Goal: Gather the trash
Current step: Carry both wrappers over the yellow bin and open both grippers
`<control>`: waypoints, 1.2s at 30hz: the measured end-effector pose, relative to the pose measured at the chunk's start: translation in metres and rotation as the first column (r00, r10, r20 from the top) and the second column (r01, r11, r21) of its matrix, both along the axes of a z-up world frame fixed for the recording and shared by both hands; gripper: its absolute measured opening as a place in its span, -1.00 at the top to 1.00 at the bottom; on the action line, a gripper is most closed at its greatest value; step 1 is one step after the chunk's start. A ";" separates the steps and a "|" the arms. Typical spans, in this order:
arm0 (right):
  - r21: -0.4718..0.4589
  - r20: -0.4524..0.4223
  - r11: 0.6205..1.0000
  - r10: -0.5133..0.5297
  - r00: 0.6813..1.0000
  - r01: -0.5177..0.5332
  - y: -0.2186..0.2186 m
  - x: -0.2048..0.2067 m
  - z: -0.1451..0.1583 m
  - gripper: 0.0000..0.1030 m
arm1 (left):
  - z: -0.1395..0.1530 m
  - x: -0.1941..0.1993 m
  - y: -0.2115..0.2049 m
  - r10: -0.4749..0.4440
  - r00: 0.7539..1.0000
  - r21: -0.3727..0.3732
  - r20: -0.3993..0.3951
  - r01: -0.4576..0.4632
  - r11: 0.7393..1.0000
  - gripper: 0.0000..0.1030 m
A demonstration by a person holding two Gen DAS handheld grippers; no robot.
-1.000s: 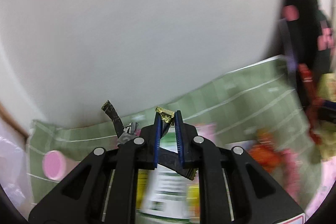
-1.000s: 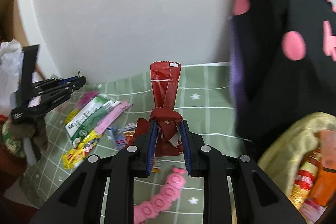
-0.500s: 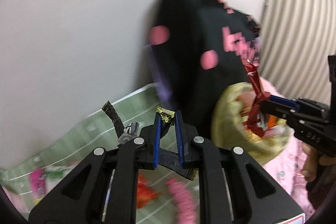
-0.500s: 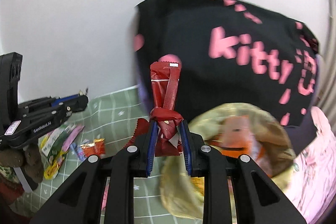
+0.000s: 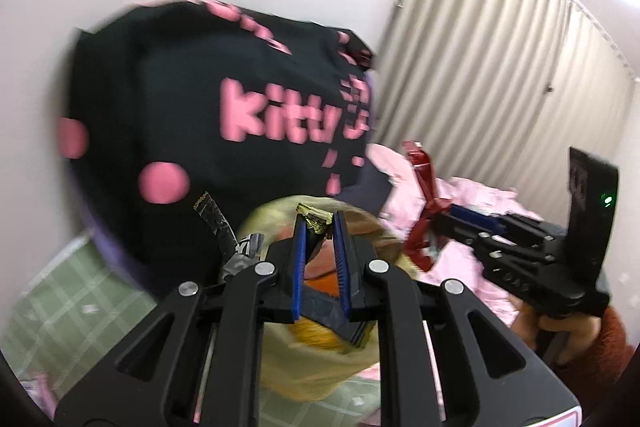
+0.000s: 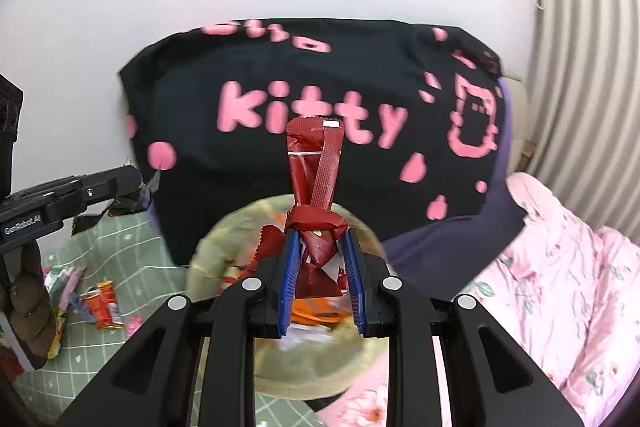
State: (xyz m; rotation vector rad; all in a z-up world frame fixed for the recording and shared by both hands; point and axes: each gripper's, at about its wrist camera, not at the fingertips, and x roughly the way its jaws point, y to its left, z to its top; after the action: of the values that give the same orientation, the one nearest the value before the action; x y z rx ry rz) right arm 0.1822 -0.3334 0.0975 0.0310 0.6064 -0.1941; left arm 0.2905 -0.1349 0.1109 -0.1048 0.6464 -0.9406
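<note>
My left gripper (image 5: 319, 227) is shut on a dark wrapper with a gold edge (image 5: 314, 223); a second dark strip (image 5: 216, 223) sticks out to its left. It hangs over the open yellow trash bag (image 5: 320, 359). My right gripper (image 6: 320, 243) is shut on a knotted red wrapper (image 6: 316, 171) and holds it over the same bag (image 6: 224, 247), which has orange and red trash inside. The right gripper also shows in the left wrist view (image 5: 448, 223), at the bag's right side. The left gripper shows in the right wrist view (image 6: 132, 187), at the far left.
A black "kitty" bag (image 6: 312, 99) with pink print stands against the white wall behind the trash bag. Loose wrappers (image 6: 102, 303) lie on the green checked cloth (image 6: 120, 239) at the left. Pink floral bedding (image 6: 560, 287) lies at the right, a curtain (image 5: 500, 67) behind it.
Both grippers have swung right from the littered green cloth to above the yellow trash bag, each still holding its wrapper. The black kitty bag now fills the background.
</note>
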 end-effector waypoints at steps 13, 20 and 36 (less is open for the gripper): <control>0.053 0.005 0.999 -0.009 1.000 0.008 -0.044 -0.007 -0.024 0.56 | -0.084 0.041 -0.096 -0.067 0.984 0.177 -0.164 0.097 0.979 0.75; 0.090 -0.087 0.993 0.079 0.993 -0.071 -0.042 0.032 -0.066 0.56 | -0.114 0.049 -0.104 -0.060 0.984 0.276 -0.166 0.105 0.955 0.76; 0.091 -0.162 0.993 0.093 0.982 -0.079 -0.028 0.045 -0.084 0.27 | -0.086 0.049 -0.086 -0.072 0.980 0.166 -0.186 0.103 0.981 0.35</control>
State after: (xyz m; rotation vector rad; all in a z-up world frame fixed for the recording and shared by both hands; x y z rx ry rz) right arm 0.2272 -0.3618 0.0136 0.0710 0.7802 -0.0873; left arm 0.3391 -0.2205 0.0246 -0.0040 0.9038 -0.9619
